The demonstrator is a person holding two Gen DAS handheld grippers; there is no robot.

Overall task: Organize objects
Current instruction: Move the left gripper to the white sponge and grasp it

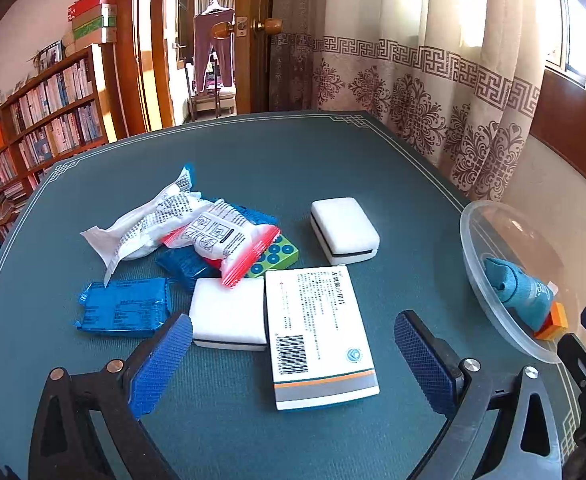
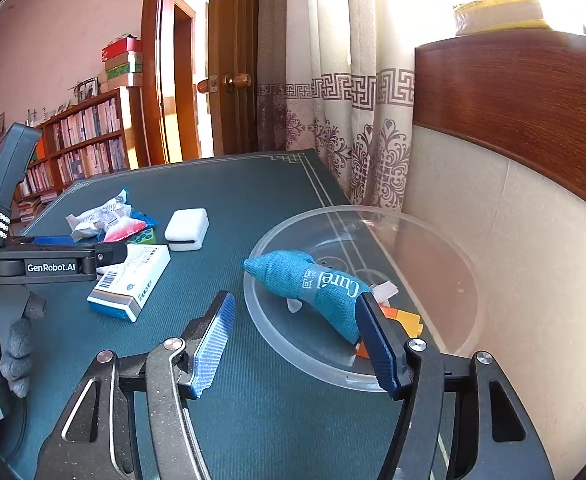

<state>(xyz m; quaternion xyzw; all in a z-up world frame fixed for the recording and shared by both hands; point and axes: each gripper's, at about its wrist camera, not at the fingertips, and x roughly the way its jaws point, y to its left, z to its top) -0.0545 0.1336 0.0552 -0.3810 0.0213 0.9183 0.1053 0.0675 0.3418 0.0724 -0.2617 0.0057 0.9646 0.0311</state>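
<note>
left wrist view: white medicine box (image 1: 319, 336) lies flat on the worktop (image 1: 253, 168), between the spread fingers of the empty left gripper (image 1: 293, 364). risk: flat box gives little to pinch, may slide. white sponge (image 1: 229, 312) touches its left edge. right gripper (image 2: 301, 340) also apart, empty, at clear bowl (image 2: 433, 232) holding teal pouch (image 2: 313, 288).
</note>
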